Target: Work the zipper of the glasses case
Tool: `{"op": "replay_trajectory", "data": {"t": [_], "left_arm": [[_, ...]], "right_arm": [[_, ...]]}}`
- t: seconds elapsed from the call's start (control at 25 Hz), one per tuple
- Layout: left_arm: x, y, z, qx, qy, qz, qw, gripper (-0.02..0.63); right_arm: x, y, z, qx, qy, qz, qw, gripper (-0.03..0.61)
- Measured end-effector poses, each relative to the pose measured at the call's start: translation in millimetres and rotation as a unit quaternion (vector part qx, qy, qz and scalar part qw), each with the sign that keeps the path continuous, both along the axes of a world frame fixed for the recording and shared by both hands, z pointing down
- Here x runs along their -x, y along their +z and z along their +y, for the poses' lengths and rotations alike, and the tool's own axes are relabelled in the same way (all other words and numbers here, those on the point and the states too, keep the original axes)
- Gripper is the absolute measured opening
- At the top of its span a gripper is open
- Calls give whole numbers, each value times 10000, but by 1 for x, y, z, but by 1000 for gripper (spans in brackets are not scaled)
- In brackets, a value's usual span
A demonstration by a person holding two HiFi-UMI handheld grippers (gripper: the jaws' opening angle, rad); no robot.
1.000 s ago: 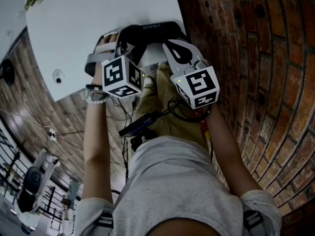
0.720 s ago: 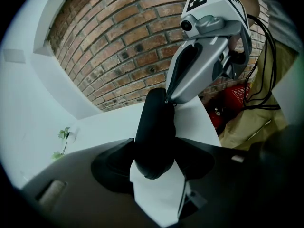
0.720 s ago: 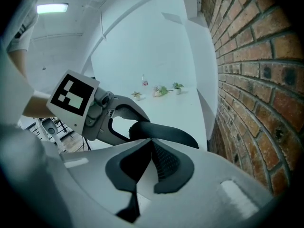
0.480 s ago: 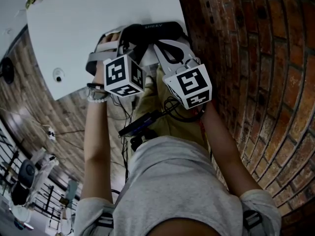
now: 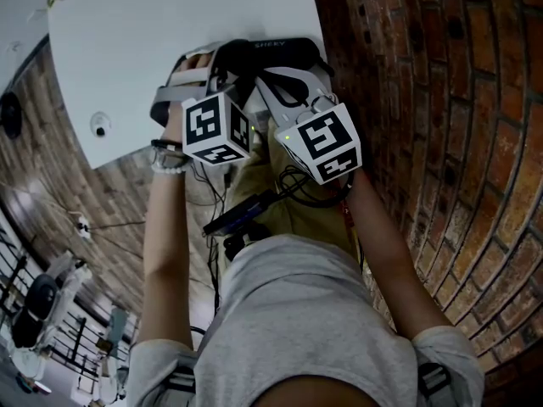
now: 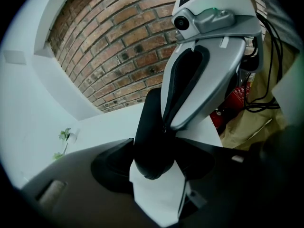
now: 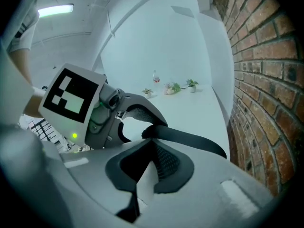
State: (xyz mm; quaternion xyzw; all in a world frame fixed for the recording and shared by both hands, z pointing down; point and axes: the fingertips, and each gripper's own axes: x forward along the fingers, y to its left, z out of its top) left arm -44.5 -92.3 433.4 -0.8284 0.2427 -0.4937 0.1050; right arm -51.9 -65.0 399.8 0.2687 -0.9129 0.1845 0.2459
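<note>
The black glasses case (image 5: 273, 51) lies at the near edge of the white table (image 5: 153, 32). My left gripper (image 5: 222, 69) is shut on the case's left end, which shows as a black rounded end (image 6: 152, 144) between its dark jaws. From the right, my right gripper (image 5: 266, 80) reaches the case's near edge with its jaws shut. In the right gripper view its tips (image 7: 149, 148) press against the case's thin black edge (image 7: 190, 139). The zipper pull is hidden between the pads. The two grippers stand close together.
A brick wall (image 5: 441, 142) runs along the right side of the table. A small round white object (image 5: 101, 129) sits near the table's left edge. Small plants (image 7: 173, 87) stand at the far end. Cables and a black device (image 5: 242, 214) hang at the person's waist.
My right gripper has slid leftward along the case's near edge, toward the left gripper, and turned a little. The left gripper and the case have stayed where they were.
</note>
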Motion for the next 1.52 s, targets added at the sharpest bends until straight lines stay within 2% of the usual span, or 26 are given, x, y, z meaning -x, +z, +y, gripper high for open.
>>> {"op": "replay_trajectory", "data": {"t": [0.12, 0.2, 0.32, 0.48, 0.64, 0.72, 0.84, 0.96, 1.16, 1.32, 1.52], "left_arm": [[0, 0, 1, -39, -5, 45, 10000, 279], [0, 0, 1, -65, -5, 41, 10000, 279], [0, 0, 1, -76, 8, 37, 10000, 279], [0, 0, 1, -95, 16, 57, 9999, 279], [-1, 1, 1, -103, 17, 83, 9999, 279], [-1, 1, 0, -95, 12, 111, 9999, 279], [0, 1, -1, -66, -25, 174, 9998, 279], [-1, 2, -1, -50, -26, 202, 9998, 279], [-1, 1, -3, 8, -97, 300, 9995, 279], [1, -1, -4, 137, -312, 497, 9982, 284], [14, -21, 3, 251, -829, 1063, 9906, 287]], "right_arm": [[2, -6, 4, -371, -301, 211, 9986, 15], [-1, -10, 9, -739, -623, 514, 9940, 59], [-13, -18, 9, -1354, -971, 1064, 9803, 134], [-36, -22, -8, -2231, -1232, 1882, 9485, 189], [-44, -13, -21, -2666, -1768, 2481, 9144, 199], [-42, -9, -21, -2735, -2092, 2527, 9042, 199], [-41, -4, -16, -2526, -2454, 2477, 9026, 233], [-42, 2, -14, -2535, -2579, 2570, 8962, 253], [-38, 9, -21, -2689, -2722, 2758, 8818, 235], [-38, 10, -23, -2613, -2800, 2758, 8816, 230], [-38, 11, -23, -2550, -2836, 2771, 8819, 230]]}}
